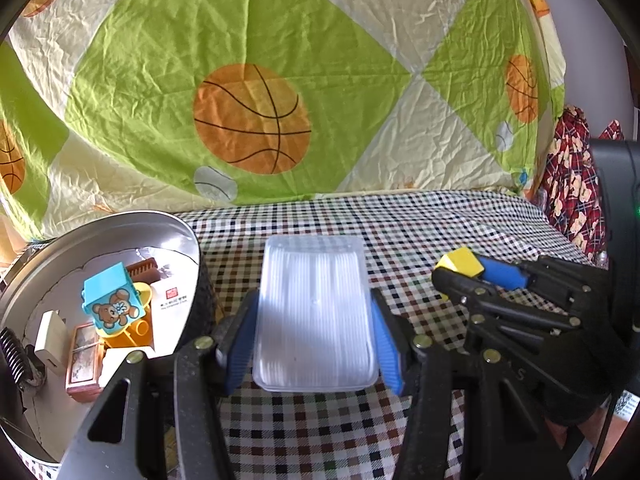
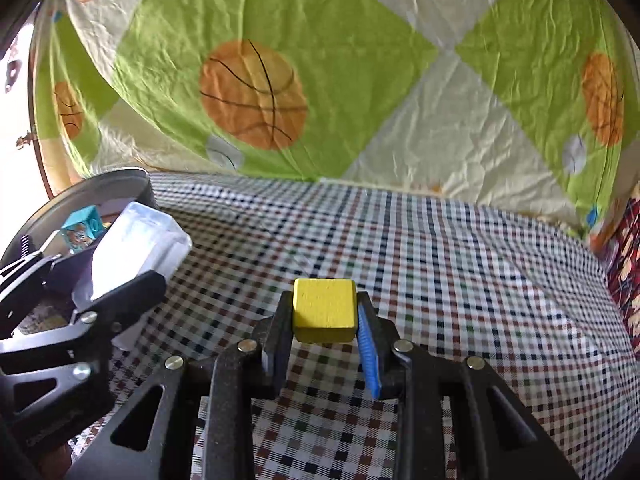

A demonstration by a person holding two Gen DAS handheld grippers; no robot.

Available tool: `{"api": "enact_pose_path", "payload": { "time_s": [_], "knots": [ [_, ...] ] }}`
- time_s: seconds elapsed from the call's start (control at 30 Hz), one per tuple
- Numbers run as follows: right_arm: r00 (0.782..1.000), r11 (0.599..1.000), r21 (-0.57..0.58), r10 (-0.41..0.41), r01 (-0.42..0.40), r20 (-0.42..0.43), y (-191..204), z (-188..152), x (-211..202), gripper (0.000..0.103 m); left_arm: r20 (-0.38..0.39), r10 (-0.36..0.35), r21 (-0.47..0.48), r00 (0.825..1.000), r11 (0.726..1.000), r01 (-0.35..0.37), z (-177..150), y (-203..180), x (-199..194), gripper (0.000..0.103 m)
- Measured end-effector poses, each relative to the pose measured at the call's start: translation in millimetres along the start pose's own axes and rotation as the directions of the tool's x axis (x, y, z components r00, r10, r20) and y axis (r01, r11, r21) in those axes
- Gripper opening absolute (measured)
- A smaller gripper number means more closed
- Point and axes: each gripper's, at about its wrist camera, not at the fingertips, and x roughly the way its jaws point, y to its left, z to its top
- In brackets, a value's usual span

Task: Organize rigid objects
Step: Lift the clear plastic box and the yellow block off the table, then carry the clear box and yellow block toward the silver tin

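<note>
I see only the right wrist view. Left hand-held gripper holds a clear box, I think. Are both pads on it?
Observer: Yes. In the left wrist view both blue pads press the sides of the clear box.
Operator: What lies in the round tin?
Observer: Beside the blue bear block lies an orange toy and a white block.
Operator: My yellow cube, is it over the tin?
Observer: No. The yellow cube is right of the clear box, away from the round tin.
</note>
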Motion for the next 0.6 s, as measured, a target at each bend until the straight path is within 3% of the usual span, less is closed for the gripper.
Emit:
{"api": "enact_pose_path", "payload": {
  "time_s": [0.33,0.6],
  "knots": [
    [0.999,1.000,-0.014,0.006,-0.005,0.045,4,-1,-14,0.032,0.016,-0.005,-0.031,1.000,0.999,0.006,-6,11,-13,0.053],
    [0.997,0.999,-0.034,0.032,-0.030,0.065,14,-5,-24,0.032,0.047,0.015,0.005,0.999,1.000,-0.015,-9,6,-25,0.053]
  ]
}}
